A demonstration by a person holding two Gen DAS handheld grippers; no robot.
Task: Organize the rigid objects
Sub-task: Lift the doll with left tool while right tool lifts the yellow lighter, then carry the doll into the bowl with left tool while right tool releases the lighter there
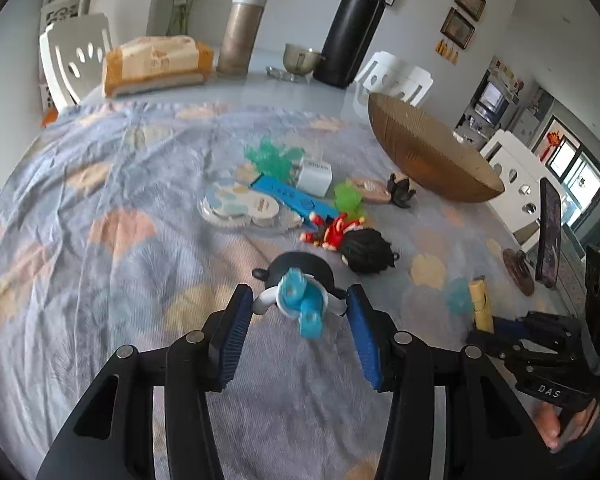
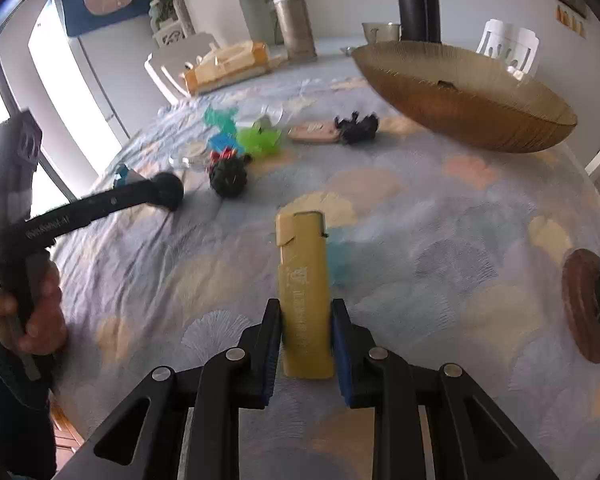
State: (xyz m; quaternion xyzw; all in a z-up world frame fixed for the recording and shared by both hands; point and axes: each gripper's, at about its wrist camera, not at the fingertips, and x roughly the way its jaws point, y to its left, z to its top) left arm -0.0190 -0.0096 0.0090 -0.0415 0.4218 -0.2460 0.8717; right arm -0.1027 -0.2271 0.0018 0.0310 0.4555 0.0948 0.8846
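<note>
The left tongs, with ribbed blue pads, pinch a small figurine of glossy blue and white plastic under a round black cap, low in the middle of the left wrist frame. The right tongs are pressed onto a flat yellow lighter (smooth, rectangular, standing upright between the pads) at lower centre of the right wrist frame. Beyond lies the bench under a wrinkled, pastel-patterned cloth. A black spiky-haired toy head sits mid-frame; a ribbed, shallow amber bowl rests upper right.
</note>
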